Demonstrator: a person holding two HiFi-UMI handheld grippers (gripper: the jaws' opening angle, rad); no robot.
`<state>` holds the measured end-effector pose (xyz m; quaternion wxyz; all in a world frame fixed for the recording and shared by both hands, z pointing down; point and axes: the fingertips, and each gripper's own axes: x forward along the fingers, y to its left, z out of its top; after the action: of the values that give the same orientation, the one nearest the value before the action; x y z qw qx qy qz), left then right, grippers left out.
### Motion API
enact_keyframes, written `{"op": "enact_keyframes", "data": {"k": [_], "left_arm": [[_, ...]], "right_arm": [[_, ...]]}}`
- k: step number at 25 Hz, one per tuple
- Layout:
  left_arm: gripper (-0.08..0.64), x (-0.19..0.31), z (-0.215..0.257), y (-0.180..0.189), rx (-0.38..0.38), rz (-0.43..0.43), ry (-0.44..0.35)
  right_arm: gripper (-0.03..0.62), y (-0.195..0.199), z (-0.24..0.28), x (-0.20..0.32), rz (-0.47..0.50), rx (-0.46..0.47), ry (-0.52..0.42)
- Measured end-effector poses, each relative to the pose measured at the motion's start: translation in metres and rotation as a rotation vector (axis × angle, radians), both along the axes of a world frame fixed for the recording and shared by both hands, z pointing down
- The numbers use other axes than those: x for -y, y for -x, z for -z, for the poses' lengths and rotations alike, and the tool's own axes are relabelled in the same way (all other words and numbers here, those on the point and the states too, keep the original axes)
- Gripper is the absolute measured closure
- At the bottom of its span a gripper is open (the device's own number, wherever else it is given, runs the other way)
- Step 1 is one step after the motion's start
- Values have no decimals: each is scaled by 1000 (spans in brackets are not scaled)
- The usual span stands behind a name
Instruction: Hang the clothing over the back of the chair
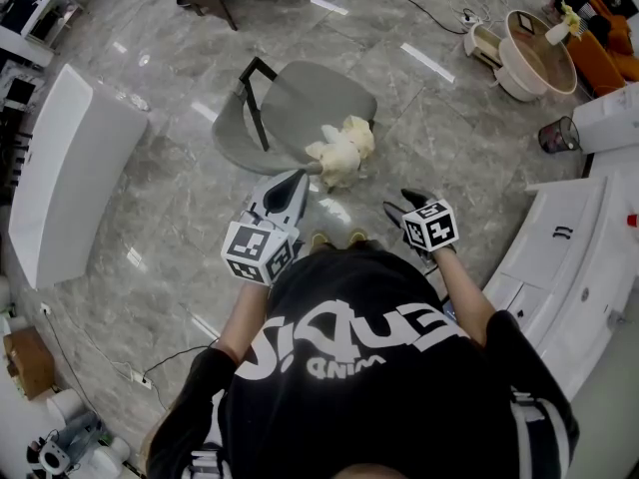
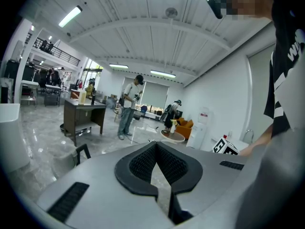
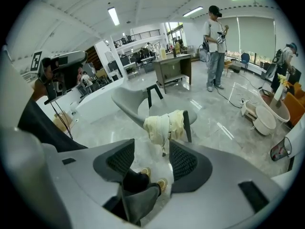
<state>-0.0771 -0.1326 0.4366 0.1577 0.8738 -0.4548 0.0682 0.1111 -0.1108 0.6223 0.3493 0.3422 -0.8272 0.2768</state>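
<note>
While the clothing lies on the chair, left gripper is clenched empty, right gripper spread.

Only a short strip of bare marble floor lies between the left gripper, the right gripper and the grey chair, with nothing in it but the person's own shoes. The cream clothing slumps over the seat's near edge, open from above and in front, while the chair's curved back and black strut wall off its left side. A long white counter stands well apart on the left; white cabinets crowd near the right elbow.
</note>
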Motion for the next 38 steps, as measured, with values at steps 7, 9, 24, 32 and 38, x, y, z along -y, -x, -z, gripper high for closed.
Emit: {"op": "enact_keyframes", "data": {"k": [7, 9, 24, 32, 38], "left_arm": [[545, -1, -1, 1, 2, 2, 1], [545, -2, 0, 0, 2, 1, 0], [545, -1, 8, -4, -17, -4, -15], [545, -1, 14, -2, -25, -1, -54], [545, -2, 20, 1, -46, 4, -106]], "right_arm": [[458, 9, 24, 10, -39, 109, -75], [510, 10, 34, 13, -60, 142, -114], [578, 18, 146, 27, -165, 298, -470], [578, 25, 200, 18, -128, 346, -672], [578, 19, 200, 21, -161, 339, -707]]}}
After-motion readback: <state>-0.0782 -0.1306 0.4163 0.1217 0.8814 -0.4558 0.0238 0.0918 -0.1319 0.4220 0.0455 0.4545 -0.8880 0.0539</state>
